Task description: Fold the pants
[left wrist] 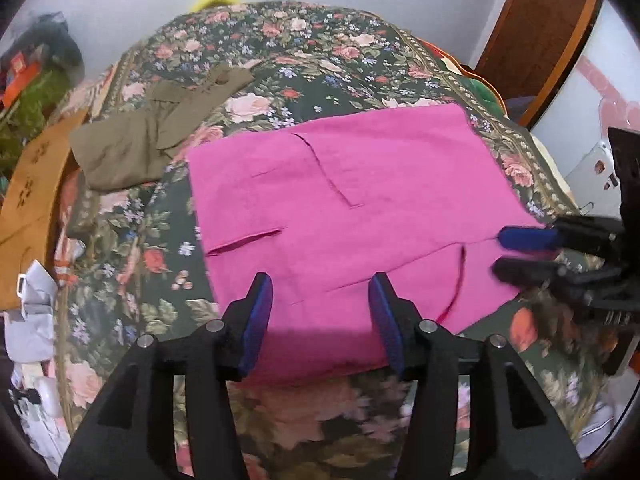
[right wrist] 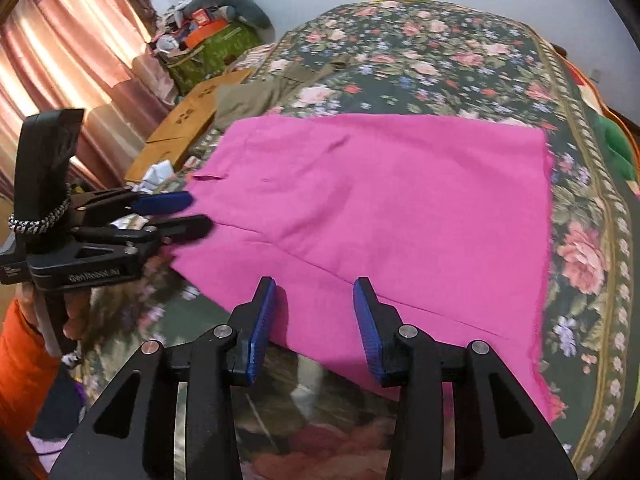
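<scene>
Pink pants (left wrist: 360, 208) lie folded flat in a rough rectangle on the floral bedspread (left wrist: 300, 60); they also show in the right wrist view (right wrist: 400, 200). My left gripper (left wrist: 320, 284) is open, just above the near edge of the pants, holding nothing. It shows at the left of the right wrist view (right wrist: 196, 214), at the pants' left edge. My right gripper (right wrist: 314, 286) is open over the near edge of the pants, empty. It shows at the right of the left wrist view (left wrist: 498, 252), at the pants' right corner.
Olive-green folded pants (left wrist: 152, 132) lie on the bed at the far left. A cardboard box (left wrist: 28, 200) stands beside the bed on the left. A pile of clutter (right wrist: 208, 28) sits by pink curtains (right wrist: 60, 60). A wooden door frame (left wrist: 540, 40) is at the right.
</scene>
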The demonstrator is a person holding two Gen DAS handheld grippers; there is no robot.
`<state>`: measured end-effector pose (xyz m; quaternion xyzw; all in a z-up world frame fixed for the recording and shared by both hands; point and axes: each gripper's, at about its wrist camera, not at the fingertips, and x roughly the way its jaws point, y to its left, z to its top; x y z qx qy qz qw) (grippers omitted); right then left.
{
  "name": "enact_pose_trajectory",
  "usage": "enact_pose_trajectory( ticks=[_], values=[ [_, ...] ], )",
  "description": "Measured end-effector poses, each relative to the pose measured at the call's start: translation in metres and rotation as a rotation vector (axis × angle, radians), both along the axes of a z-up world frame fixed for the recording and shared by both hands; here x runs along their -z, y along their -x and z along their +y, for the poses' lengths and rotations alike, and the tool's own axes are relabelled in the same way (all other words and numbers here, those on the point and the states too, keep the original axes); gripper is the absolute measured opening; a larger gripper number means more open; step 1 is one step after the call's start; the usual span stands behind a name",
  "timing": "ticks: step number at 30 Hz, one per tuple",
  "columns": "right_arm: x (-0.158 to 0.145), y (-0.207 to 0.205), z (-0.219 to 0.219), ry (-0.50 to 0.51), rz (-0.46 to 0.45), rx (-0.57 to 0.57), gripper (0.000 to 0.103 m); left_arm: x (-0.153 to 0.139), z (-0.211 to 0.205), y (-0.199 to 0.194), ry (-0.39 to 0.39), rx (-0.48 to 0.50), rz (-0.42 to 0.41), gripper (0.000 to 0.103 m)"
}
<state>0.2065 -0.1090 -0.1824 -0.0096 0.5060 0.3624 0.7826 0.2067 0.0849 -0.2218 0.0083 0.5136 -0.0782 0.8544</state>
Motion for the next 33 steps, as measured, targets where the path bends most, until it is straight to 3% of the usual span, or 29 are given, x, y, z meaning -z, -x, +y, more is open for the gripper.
enact_pose_trajectory(
  ticks=[5,7,11,16,25,30,33],
  values=[
    [0.008,-0.002,-0.031,-0.004,0.032,0.074,0.044,0.0,0.015,0.009,-0.019,-0.003,-0.016,0.055],
    [0.011,-0.002,-0.045,-0.005,0.044,0.106,0.044,0.001,0.022,0.011,-0.015,-0.017,-0.012,0.065],
    [0.014,-0.001,-0.064,0.019,0.046,0.145,0.044,0.004,0.034,0.014,0.042,-0.045,0.004,0.066],
    [0.015,0.005,-0.083,0.087,0.014,0.168,0.044,0.002,0.035,0.021,0.039,-0.066,-0.007,0.066],
    [0.013,0.006,-0.102,0.108,0.009,0.182,0.044,-0.007,0.034,0.023,0.028,-0.111,0.022,0.065],
    [0.001,-0.005,-0.109,0.098,0.005,0.211,0.044,-0.033,0.029,0.02,-0.036,-0.103,-0.042,0.065],
    [-0.011,-0.014,-0.112,0.084,-0.026,0.227,0.046,-0.045,0.029,0.011,-0.036,-0.105,-0.069,0.066]
  ],
)
